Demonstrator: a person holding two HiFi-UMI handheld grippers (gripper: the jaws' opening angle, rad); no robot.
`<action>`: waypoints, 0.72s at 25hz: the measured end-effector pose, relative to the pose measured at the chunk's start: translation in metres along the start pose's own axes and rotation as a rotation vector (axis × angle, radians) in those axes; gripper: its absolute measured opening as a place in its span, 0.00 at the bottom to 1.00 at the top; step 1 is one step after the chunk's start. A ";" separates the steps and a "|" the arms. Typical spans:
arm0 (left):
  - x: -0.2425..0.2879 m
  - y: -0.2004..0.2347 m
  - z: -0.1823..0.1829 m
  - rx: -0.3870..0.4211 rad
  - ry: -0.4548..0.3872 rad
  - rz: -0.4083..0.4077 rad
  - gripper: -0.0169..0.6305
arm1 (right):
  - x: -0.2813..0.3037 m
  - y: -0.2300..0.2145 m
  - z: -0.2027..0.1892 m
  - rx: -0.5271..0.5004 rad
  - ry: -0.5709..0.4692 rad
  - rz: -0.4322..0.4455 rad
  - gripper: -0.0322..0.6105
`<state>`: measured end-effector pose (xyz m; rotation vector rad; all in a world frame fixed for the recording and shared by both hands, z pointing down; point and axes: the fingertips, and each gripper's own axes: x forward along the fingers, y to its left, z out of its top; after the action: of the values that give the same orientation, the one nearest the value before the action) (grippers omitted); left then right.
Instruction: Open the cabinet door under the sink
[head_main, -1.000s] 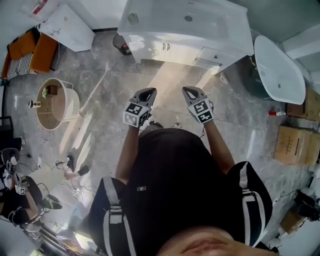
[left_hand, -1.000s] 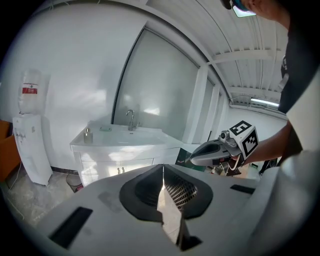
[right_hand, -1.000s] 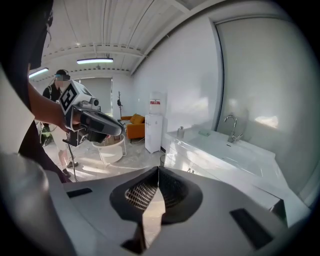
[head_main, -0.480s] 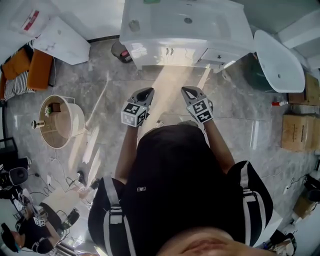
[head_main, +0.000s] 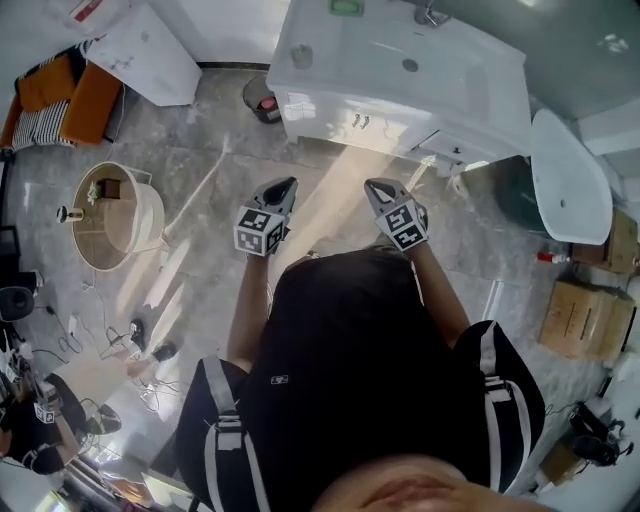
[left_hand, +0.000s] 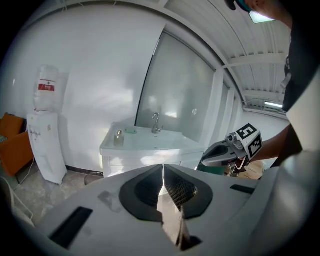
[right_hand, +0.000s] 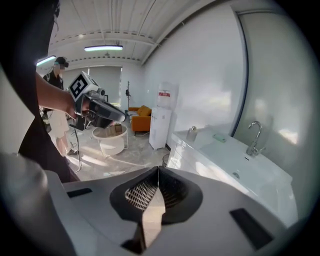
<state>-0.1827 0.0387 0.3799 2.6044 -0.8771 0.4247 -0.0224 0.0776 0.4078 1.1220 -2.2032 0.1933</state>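
Note:
The white sink cabinet (head_main: 400, 75) stands at the top of the head view, its doors (head_main: 340, 113) closed, with two small handles (head_main: 359, 120) side by side. Both grippers are held out in front of the person, over the floor and well short of the cabinet. My left gripper (head_main: 286, 184) is shut and empty, and so is my right gripper (head_main: 373, 185). In the left gripper view the shut left gripper (left_hand: 163, 166) points toward the cabinet (left_hand: 145, 150). The right gripper (right_hand: 158, 169) aims past the basin (right_hand: 235, 165) and faucet (right_hand: 254, 136).
A white oval tub (head_main: 568, 175) lies right of the cabinet. A dark bin (head_main: 262, 100) sits at the cabinet's left foot, and a water dispenser (head_main: 140, 45) stands farther left. A round white table (head_main: 115, 215), an orange sofa (head_main: 60, 95) and cardboard boxes (head_main: 585, 305) ring the grey tiled floor.
The head view has swung, so the sink cabinet now sits farther right and more tilted. Both grippers stay shut in front of the body; the left one has drifted slightly left.

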 end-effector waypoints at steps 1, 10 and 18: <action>0.003 0.003 0.001 -0.016 -0.007 0.023 0.05 | 0.004 -0.007 -0.003 -0.017 0.009 0.021 0.14; 0.041 -0.008 -0.005 -0.124 -0.016 0.169 0.05 | 0.034 -0.071 -0.004 -0.075 0.013 0.176 0.14; 0.108 -0.044 -0.017 -0.157 0.015 0.209 0.05 | 0.040 -0.116 -0.037 -0.082 -0.015 0.261 0.14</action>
<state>-0.0759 0.0224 0.4261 2.3743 -1.1351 0.4121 0.0673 -0.0067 0.4428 0.7921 -2.3447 0.2040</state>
